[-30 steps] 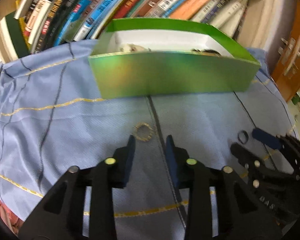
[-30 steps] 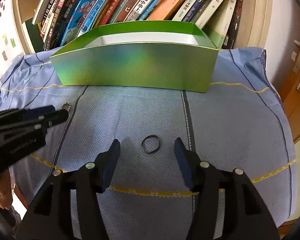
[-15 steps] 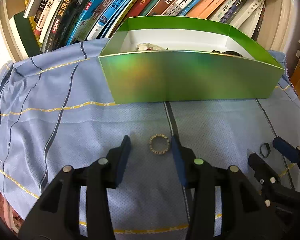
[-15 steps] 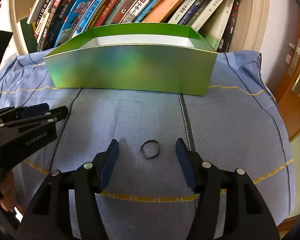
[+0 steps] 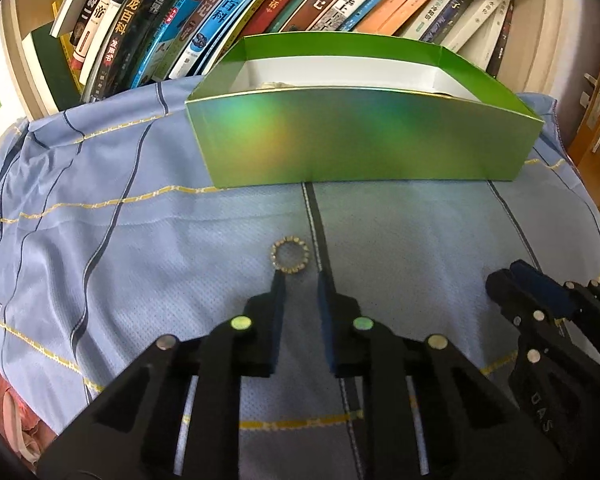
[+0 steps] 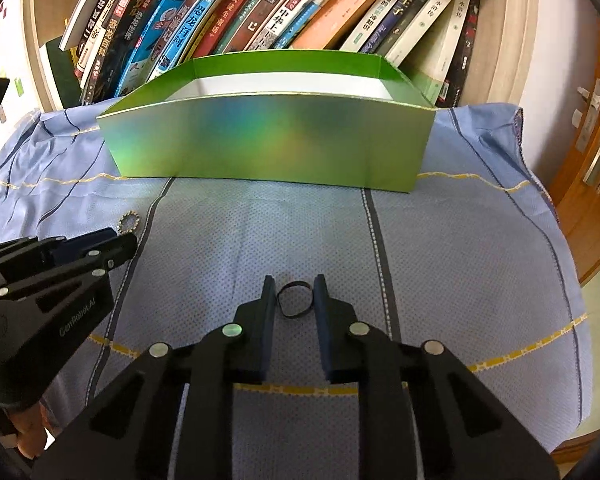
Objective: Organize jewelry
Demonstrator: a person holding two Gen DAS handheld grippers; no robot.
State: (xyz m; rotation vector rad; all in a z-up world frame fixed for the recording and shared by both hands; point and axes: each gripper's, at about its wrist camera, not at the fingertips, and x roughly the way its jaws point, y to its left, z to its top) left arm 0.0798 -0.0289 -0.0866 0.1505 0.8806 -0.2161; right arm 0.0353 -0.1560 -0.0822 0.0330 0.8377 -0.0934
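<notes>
A small gold beaded ring (image 5: pixel 290 255) lies on the blue striped cloth (image 5: pixel 140 248), just past the left gripper (image 5: pixel 300 280). The left jaws have just been closing, narrow, nothing seen gripped. A thin dark ring (image 6: pixel 296 300) sits between the right gripper (image 6: pixel 295 294) pads, which have closed against it. Both rings are judged light, slippery – best pinched across the rim. Open cloth leads to the green cardboard box (image 6: pixel 268 140).

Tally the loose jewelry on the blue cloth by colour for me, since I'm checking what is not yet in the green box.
Gold beaded ring: 1
Dark thin ring: 1
Total on the cloth: 2
Something pale lies inside the green box, too hidden to count.
</notes>
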